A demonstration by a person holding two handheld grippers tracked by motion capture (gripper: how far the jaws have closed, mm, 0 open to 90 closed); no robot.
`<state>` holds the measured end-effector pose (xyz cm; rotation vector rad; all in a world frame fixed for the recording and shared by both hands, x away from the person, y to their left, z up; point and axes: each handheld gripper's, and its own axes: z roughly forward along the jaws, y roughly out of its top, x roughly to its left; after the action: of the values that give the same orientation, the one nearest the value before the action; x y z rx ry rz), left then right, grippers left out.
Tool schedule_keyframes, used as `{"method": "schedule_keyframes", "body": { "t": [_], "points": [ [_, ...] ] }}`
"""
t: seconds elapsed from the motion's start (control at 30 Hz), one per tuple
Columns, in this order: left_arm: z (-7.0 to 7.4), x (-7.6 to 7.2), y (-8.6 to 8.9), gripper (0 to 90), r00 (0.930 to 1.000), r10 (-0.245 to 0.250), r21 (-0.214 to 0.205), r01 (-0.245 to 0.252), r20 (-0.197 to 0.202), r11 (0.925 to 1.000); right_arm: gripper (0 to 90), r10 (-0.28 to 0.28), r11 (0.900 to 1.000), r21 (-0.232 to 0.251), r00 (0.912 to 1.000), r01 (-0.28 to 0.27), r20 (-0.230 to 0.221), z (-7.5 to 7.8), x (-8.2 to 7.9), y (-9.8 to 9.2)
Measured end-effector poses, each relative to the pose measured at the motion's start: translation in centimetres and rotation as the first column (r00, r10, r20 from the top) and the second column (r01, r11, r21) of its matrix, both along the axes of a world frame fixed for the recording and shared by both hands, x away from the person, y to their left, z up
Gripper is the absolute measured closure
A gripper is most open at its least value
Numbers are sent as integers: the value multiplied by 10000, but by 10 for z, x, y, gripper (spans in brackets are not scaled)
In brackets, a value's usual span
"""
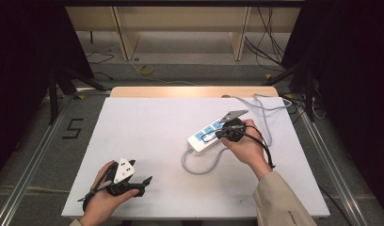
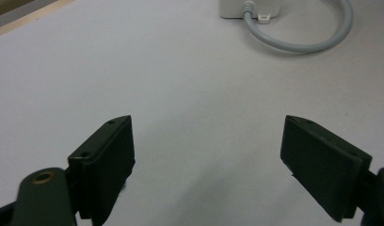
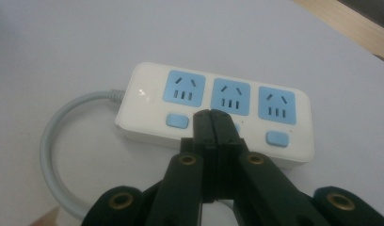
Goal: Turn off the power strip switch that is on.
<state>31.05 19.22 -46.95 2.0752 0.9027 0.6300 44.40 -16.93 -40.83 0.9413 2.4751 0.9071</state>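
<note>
Resting at 3 o'clock on the white table (image 1: 148, 141): glossy white power strip (image 3: 148, 101), three blue sockets, blue rounded buttons, no legible writing | right gripper (image 3: 212, 115) jaws pressed together, empty, tips over middle button | left gripper (image 2: 206, 155) at 7 o'clock, jaws wide apart, empty | grey cord (image 2: 298, 44) looped

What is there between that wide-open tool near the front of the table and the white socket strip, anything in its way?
Nothing visible. In the left gripper view, bare white table runs from the open left tool up to the white plastic power strip and its looping grey cable. The shut right tool is over the strip's middle switch, on the far side.
</note>
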Motion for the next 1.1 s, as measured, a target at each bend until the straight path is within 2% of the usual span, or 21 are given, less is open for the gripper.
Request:
{"method": "schedule_keyframes", "body": {
  "t": [1.1],
  "points": [
    [0,0,0,179,10000,-55,27,55,-3,10000,900,119,9991,-406,9986,-140,-519,1,18,20]
  ]
}}
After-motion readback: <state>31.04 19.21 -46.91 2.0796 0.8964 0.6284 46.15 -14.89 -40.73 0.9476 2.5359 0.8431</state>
